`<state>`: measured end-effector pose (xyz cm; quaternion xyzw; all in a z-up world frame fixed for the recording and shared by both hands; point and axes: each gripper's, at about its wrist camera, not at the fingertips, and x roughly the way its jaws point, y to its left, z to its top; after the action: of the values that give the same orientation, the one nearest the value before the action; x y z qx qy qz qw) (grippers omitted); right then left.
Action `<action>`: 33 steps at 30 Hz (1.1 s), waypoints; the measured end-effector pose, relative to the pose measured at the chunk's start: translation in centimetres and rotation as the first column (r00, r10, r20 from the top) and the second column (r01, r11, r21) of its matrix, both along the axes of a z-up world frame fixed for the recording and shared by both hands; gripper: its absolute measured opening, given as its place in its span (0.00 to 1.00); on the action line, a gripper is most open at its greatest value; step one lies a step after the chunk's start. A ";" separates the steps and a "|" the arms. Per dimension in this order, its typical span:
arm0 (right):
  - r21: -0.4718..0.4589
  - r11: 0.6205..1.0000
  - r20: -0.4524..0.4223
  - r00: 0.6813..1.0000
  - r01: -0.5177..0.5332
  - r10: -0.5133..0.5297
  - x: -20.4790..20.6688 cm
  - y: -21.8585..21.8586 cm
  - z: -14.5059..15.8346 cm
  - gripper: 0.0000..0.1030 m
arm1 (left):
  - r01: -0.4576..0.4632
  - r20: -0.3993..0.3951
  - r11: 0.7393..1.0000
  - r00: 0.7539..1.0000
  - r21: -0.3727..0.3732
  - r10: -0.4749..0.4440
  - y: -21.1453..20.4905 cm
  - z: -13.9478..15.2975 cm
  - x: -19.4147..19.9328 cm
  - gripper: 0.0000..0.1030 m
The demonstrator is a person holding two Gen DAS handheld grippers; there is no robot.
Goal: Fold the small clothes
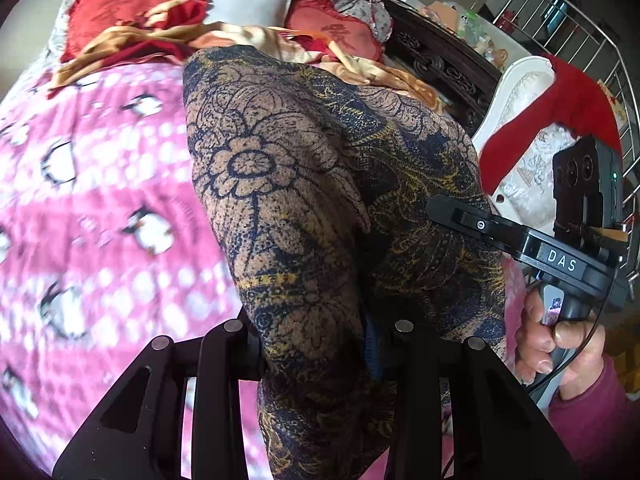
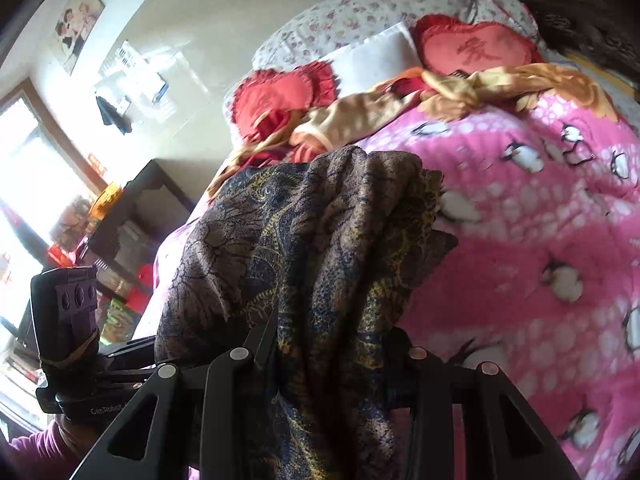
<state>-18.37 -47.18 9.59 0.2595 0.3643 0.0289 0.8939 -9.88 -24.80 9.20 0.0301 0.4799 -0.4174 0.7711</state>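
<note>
A brown and navy flower-patterned garment hangs bunched over the pink penguin blanket on the bed. My left gripper is shut on the garment's near edge, which fills the gap between its fingers. My right gripper shows at the right of the left wrist view, pressed into the same cloth. In the right wrist view the garment drapes up from my right gripper, which is shut on it. The left gripper's body sits at the left there.
Red heart cushions and an orange-gold cloth lie at the bed's head. A dark carved headboard, a white chair with a red garment and a metal rack stand to the right. A dark side table stands left.
</note>
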 end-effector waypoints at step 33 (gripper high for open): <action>-0.174 0.974 -0.108 0.986 -0.144 0.126 -0.6 11.2 -1.7 0.41 | -0.254 0.111 0.957 0.965 0.141 0.239 9.4 -2.6 -3.0 0.57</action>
<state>-18.98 -35.97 7.85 0.1528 0.4248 0.0437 0.8912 -12.86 -15.43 6.57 0.0489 0.4745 -0.2777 0.8339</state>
